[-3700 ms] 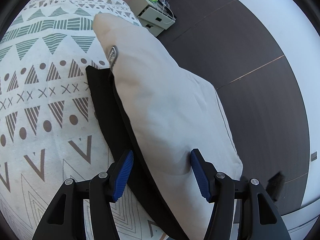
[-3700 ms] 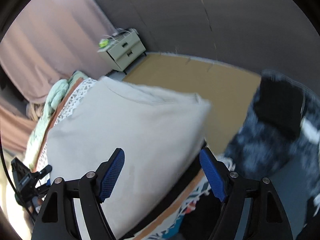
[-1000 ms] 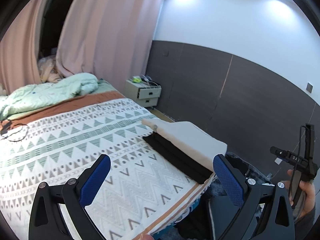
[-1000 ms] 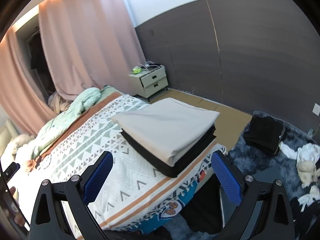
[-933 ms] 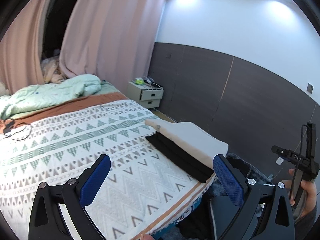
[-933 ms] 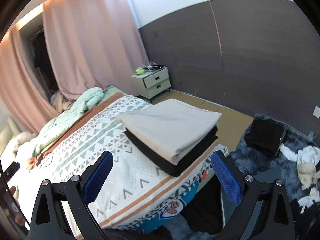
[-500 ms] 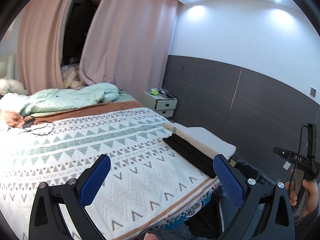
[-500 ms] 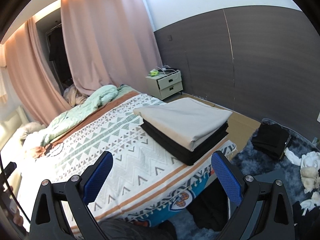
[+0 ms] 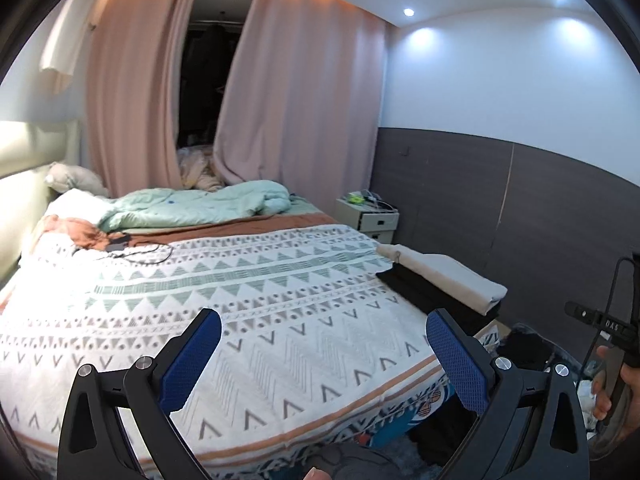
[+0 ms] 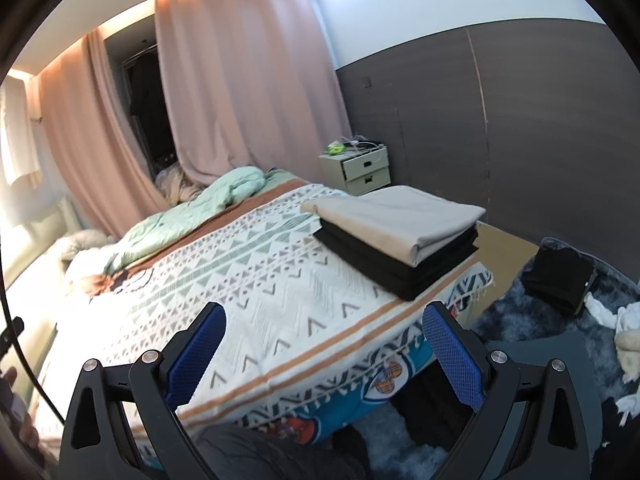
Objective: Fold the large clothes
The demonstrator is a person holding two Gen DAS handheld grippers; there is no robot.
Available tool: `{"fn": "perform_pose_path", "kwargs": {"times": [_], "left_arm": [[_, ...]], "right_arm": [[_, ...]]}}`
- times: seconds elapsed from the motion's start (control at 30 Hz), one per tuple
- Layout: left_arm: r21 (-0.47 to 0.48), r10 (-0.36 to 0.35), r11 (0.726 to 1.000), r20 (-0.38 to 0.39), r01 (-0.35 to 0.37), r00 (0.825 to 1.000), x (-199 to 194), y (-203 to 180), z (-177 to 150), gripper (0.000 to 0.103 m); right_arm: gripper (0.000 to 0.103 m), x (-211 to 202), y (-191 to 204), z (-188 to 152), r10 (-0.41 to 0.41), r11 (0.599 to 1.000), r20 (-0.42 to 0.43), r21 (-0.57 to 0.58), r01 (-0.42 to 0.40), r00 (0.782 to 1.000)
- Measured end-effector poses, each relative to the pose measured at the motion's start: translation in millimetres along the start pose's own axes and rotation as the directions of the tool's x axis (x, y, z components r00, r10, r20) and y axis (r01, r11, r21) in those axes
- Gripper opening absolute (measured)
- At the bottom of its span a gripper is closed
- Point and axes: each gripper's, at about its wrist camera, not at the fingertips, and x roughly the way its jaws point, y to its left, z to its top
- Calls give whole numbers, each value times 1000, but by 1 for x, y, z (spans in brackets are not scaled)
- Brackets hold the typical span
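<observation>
Left wrist: your left gripper (image 9: 322, 356) has jaws wide, empty. Beige garment (image 9: 444, 272) folded flat atop black stack (image 9: 434, 296) at bed (image 9: 240, 308) corner, far right of jaws.

Right wrist: right gripper (image 10: 324, 350) jaws wide, empty. Same stack (image 10: 400, 268) under beige garment (image 10: 394, 216), well ahead, slightly right.

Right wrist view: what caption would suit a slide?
Open gripper faces folded beige cloth stacked on black clothes on bed.

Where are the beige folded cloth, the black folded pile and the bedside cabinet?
beige folded cloth (image 10: 394, 210), right wrist view, top face.
black folded pile (image 10: 404, 274), right wrist view, front edge.
bedside cabinet (image 10: 366, 172), right wrist view, drawer front.
</observation>
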Motion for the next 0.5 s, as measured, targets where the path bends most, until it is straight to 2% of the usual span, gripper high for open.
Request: {"fn": "perform_pose_path", "kwargs": {"times": [0.17,0.27,0.5], "left_arm": [[-3,32,999,12,-32,999,-24,3,-14,103],[16,54,998,20,-54,998,-30,1,-16,103],[-9,59,998,30,-58,998,-46,3,-17,103]], "right_arm": [[99,-10,0,-25,17,1000,-4,1,-17,1000],[99,-12,1,-26,23,1000,-8,-20,-23,1000],[99,-13,8,-32,52,998,-6,-20,-53,999]]}}
